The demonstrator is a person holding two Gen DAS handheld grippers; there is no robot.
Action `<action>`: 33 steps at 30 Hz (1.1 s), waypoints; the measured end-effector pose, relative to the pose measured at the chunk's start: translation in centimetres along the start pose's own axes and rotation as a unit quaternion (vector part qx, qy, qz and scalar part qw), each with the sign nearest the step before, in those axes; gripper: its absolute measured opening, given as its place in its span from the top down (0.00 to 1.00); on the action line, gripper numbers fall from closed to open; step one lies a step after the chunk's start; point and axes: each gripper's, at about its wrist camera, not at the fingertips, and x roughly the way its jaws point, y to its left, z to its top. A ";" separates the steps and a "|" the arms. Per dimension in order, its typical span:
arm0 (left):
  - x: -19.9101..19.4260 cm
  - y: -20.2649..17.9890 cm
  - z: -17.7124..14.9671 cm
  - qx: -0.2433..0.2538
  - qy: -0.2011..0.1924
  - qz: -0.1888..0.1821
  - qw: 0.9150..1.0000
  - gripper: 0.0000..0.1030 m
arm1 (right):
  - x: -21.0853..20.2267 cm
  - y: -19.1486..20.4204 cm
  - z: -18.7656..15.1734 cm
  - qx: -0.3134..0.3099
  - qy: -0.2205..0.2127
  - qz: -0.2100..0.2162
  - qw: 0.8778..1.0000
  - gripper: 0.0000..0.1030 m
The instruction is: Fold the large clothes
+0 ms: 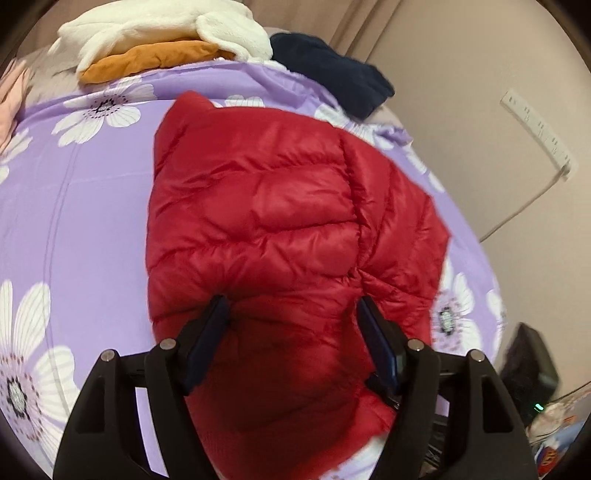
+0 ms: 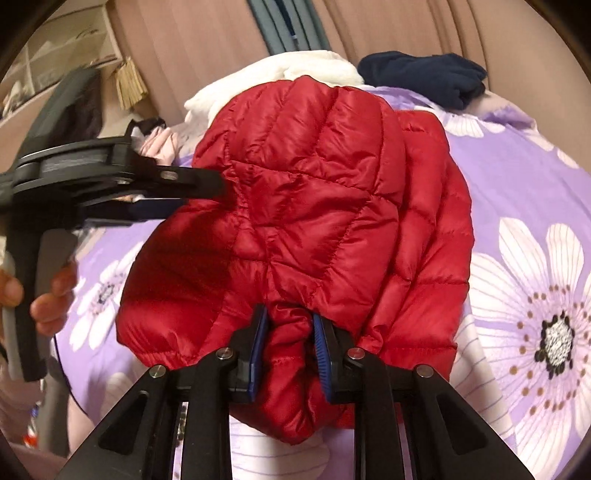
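Observation:
A red quilted puffer jacket (image 1: pixel 266 221) lies folded on the purple floral bedsheet (image 1: pixel 85 206). My left gripper (image 1: pixel 293 310) is open, its fingers wide apart over the jacket's near edge. In the right wrist view the jacket (image 2: pixel 314 192) fills the middle, and my right gripper (image 2: pixel 290 325) is shut on a bunched fold of its near edge. The left gripper (image 2: pixel 199 188) also shows there, coming in from the left at the jacket's side, held by a hand.
A cream fleece (image 1: pixel 162 29) on an orange garment (image 1: pixel 147 59) and a navy garment (image 1: pixel 332 74) lie at the bed's far end. A pink cloth (image 1: pixel 11 107) is at far left. A wall with a white power strip (image 1: pixel 539 133) stands right. Clutter (image 1: pixel 546 406) sits by the bed's right edge.

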 end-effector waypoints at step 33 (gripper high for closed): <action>-0.3 2.2 -6.1 -0.042 0.030 0.008 0.999 0.31 | -2.0 -0.9 5.4 0.122 -0.057 0.079 0.988 0.62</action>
